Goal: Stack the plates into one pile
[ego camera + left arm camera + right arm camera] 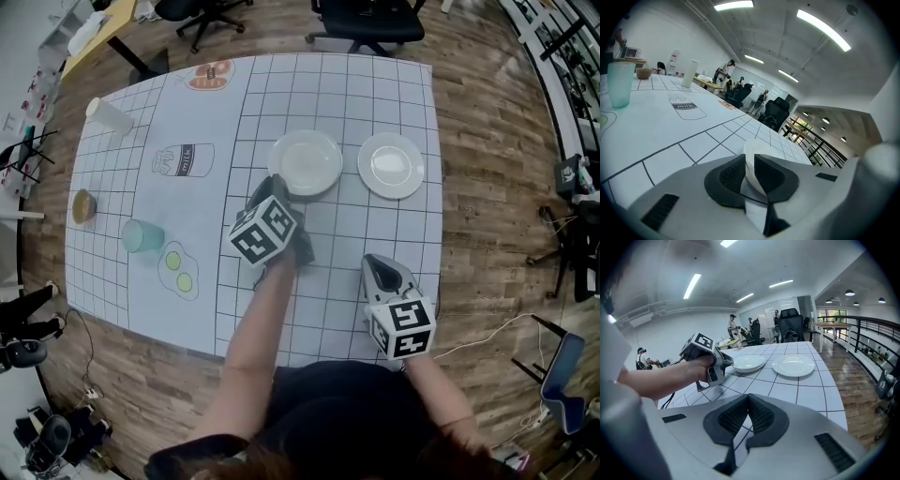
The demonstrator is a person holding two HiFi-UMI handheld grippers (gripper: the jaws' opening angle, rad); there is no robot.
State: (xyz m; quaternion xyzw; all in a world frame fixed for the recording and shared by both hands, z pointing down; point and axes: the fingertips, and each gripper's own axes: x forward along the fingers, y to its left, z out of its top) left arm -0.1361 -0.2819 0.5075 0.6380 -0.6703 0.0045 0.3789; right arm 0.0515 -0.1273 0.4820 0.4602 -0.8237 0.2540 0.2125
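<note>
step: 2 plates side by side, no pile yet | left hand-held gripper (749,174): clamped on near rim of left plate (306,161), far half of table (375,84) | right plate (391,165): just beside it, toward right edge | right hand-held gripper (748,416): closed, empty | next, likely: lift left plate, centre it over right plate

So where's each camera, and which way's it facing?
Head view: on the head, steeply down at the table; forearms, left gripper, right gripper.
Left gripper view: on it, low across the table; own jaws, the left plate between.
Right gripper view: on it, toward the right plate; shut jaws, left forearm.
Head and right gripper views share both plates.
</note>
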